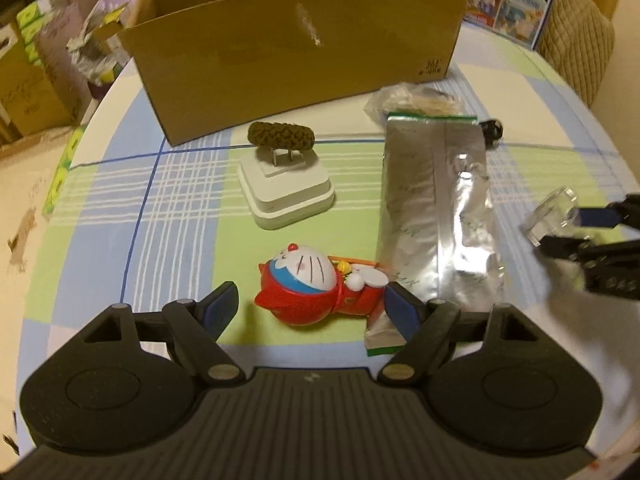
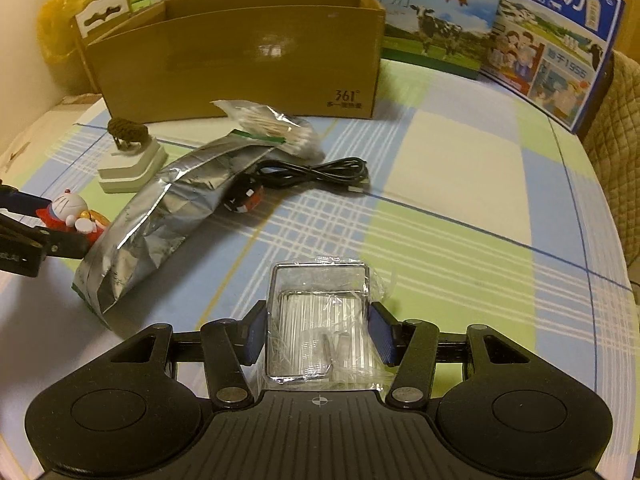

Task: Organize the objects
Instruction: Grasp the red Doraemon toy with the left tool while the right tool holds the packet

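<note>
The right claw (image 2: 318, 334) holds a clear box (image 2: 316, 320), rigid, slick and film-wrapped, with pads on its flat sides; it looks light and brittle, so gentle pressure suits. The left claw (image 1: 308, 312) stands wide around the toy (image 1: 316, 286), hard glossy plastic, rounded and probably slippery; its red body seems the best hold. At 1 o'clock lies a crinkly foil pouch (image 1: 436, 208), soft. At 12 o'clock on the table (image 2: 460, 208) stands the stiff cardboard carton (image 1: 296, 52).

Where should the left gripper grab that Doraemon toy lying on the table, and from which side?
Grip the Doraemon figurine across its round red body, coming down from above. It lies on its side between the open fingers of the left gripper, so its rounded flanks face both pads. Mind the silver foil bag touching its right side.
</note>
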A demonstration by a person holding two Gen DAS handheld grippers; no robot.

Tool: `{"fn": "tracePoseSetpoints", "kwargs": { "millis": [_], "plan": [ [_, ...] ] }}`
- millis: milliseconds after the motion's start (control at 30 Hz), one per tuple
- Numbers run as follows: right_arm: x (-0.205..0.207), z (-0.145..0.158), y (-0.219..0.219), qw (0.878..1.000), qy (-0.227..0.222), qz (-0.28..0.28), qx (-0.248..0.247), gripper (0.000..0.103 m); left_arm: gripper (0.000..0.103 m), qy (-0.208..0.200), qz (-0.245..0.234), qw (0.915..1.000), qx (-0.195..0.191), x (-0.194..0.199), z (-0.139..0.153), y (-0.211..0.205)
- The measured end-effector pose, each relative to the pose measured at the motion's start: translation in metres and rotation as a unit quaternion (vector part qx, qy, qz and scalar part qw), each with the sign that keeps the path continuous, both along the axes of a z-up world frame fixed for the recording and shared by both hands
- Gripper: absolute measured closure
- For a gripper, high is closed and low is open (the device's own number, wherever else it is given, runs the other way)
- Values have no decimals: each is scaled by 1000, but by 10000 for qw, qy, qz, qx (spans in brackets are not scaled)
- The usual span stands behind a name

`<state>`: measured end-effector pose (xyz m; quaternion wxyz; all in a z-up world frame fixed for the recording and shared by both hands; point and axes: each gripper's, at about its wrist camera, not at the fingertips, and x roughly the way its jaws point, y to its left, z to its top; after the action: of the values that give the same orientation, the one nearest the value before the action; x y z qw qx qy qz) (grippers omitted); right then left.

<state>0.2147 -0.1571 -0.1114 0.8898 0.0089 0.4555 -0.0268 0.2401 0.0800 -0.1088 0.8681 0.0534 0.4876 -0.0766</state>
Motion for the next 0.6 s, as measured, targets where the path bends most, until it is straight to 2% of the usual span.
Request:
{"fn": "tracePoseSetpoints", "kwargs": {
  "millis": [67, 200, 600],
  "plan": [
    [-1, 0, 0, 10000, 0, -21, -1, 53, 26, -27, -47, 10000, 56, 2, -4, -2],
    [-1, 0, 1, 10000, 7, -42, -4, 53, 35, -133, -190, 9997, 126, 6, -8, -3],
    [7, 6, -4, 9997, -20, -126, 215, 54, 38, -89, 53, 9999, -96, 10, -3, 18]
  ]
}}
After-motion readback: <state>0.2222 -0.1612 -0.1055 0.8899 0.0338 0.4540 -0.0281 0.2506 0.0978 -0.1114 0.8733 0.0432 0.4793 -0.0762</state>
